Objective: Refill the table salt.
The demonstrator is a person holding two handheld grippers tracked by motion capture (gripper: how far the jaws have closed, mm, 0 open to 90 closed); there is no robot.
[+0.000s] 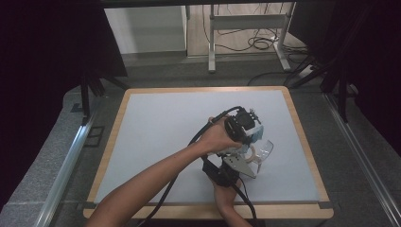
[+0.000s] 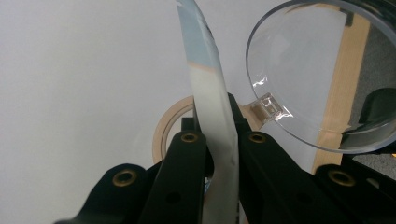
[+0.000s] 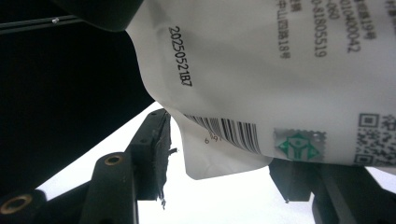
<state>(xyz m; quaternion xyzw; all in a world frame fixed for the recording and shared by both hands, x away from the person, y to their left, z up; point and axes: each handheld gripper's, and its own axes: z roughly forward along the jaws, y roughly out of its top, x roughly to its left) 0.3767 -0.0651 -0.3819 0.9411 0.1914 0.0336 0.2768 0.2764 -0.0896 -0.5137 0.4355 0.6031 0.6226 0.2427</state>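
A white pouch (image 3: 261, 70) with a barcode, a printed date code and a blue-tinted top (image 1: 256, 134) is held up over the right half of the mat. My left gripper (image 1: 249, 140) is shut on the pouch's thin edge (image 2: 205, 60), jaws pointing down at the table (image 2: 215, 122). My right gripper (image 1: 239, 159) comes in from below, jaws partly apart (image 3: 224, 154). The pouch's lower corner hangs between them and hides the right pad, so whether they press is unclear. A clear plastic bowl-like piece (image 2: 303, 70) (image 1: 266, 149) and a beige tape ring (image 2: 161, 133) lie beneath.
The white mat (image 1: 156, 132) sits in a wooden frame (image 1: 309, 156), with free room on its left and far parts. Behind the table stand a desk frame (image 1: 246, 23) and floor cables (image 1: 260, 43). Dark curtains hang on both sides.
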